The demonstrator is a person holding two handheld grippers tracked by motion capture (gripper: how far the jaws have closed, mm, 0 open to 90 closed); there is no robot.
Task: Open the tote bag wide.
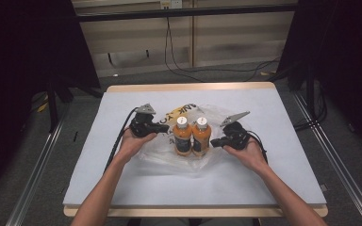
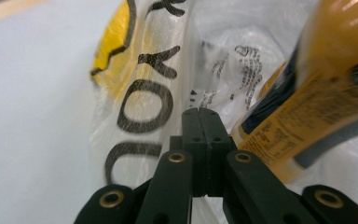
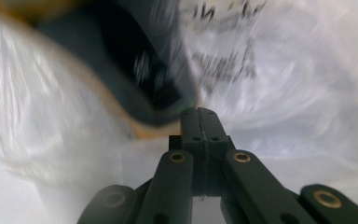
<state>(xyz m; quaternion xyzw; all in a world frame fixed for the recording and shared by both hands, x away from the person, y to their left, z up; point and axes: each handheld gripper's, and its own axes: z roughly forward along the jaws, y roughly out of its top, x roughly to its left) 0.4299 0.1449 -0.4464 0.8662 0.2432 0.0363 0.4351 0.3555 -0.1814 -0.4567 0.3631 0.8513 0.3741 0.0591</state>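
Two orange plastic juice bottles with white caps stand upright side by side, touching, the left bottle (image 1: pixel 182 136) beside the right bottle (image 1: pixel 201 136), on a crinkled clear plastic bag with black and yellow print (image 1: pixel 169 157) that lies near the middle of the pale grey bench (image 1: pixel 122 188). The left claw (image 1: pixel 164 127) sits just left of the bottles, the right claw (image 1: pixel 214 141) just right of them, both over the bag.

You're working over a pale grey table (image 1: pixel 122 188) edged in light wood. Two orange bottles (image 1: pixel 192 137) wear white caps and dark labels; the clear bag (image 1: pixel 169 155) carries yellow and black lettering. Your grippers are black.
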